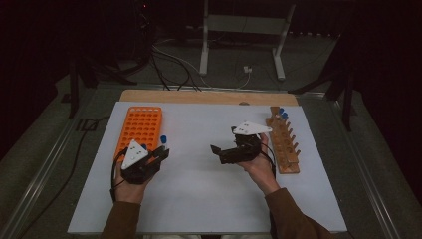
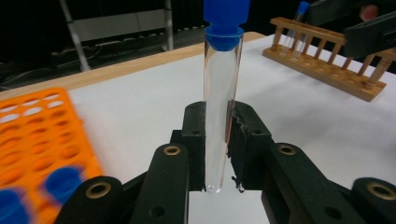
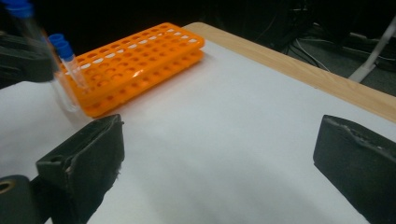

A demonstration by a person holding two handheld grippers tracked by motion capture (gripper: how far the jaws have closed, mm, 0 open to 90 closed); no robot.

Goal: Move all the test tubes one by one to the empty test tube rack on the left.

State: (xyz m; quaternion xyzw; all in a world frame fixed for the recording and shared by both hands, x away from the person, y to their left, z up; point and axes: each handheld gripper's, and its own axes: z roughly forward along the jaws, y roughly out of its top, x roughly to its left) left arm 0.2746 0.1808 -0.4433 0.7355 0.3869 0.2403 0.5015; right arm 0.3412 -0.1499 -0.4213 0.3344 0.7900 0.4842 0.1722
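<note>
My left gripper [image 1: 162, 151] [image 2: 217, 121] is shut on a clear test tube [image 2: 223, 93] with a blue cap [image 1: 163, 139], held upright just right of the orange rack [image 1: 141, 127] [image 2: 42, 140]. The pads grip the tube's lower half, and its round bottom pokes out below them. My right gripper [image 1: 224, 140] [image 3: 219, 144] hovers over the white table surface left of the wooden rack [image 1: 283, 142] [image 2: 327, 70]. Its jaws stand wide open with nothing between them. In the right gripper view the orange rack [image 3: 140, 60] lies ahead with blue-capped tubes [image 3: 70, 60] at its near corner.
Blue-capped tubes [image 1: 282, 113] stand at the far end of the wooden rack. The white mat [image 1: 199, 199] covers a wooden tabletop [image 1: 209, 96]. Cables and a metal stand [image 1: 239, 30] lie on the floor beyond the table.
</note>
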